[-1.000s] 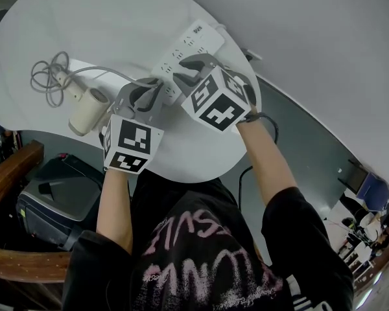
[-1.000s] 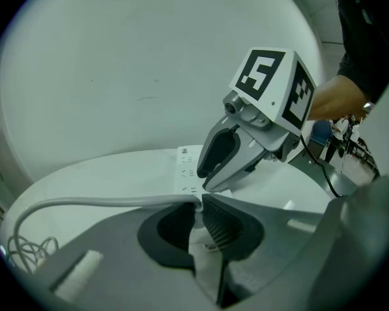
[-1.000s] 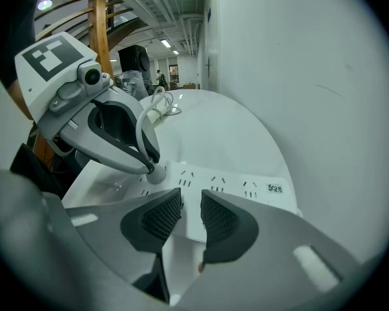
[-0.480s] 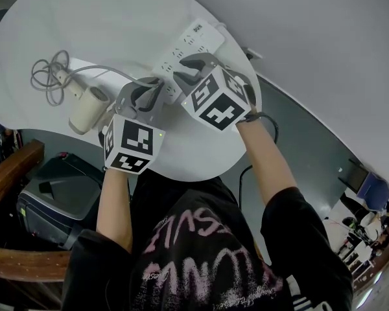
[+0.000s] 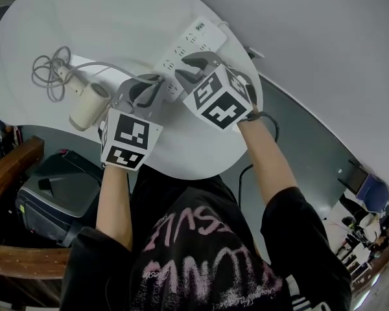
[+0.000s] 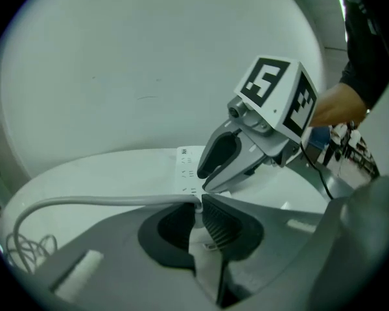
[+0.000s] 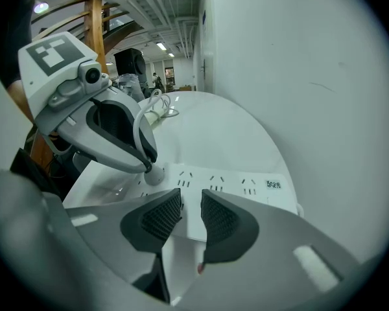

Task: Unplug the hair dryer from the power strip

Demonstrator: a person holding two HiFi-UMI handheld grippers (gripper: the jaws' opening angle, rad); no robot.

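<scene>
Plug (image 7: 154,172): in power strip (image 5: 193,41), clenched by left tool (image 6: 198,216). Right tool (image 7: 191,199): unclenched, jaws apart over strip. Hair dryer (image 5: 87,107): on table (image 5: 117,18), left of left tool, barrel lying diagonally, round end toward strip.

Both forearms reach forward from black short sleeves, the left forearm (image 5: 114,199) nearly straight, the right forearm (image 5: 267,164) angled inward, so the two tools' tips come close together. The left gripper (image 6: 198,207) tilts downward, its jaws pinched on a small white plug (image 7: 154,173). The right gripper (image 7: 190,203) pitches down too, ribbed pads apart, clamping nothing.
</scene>
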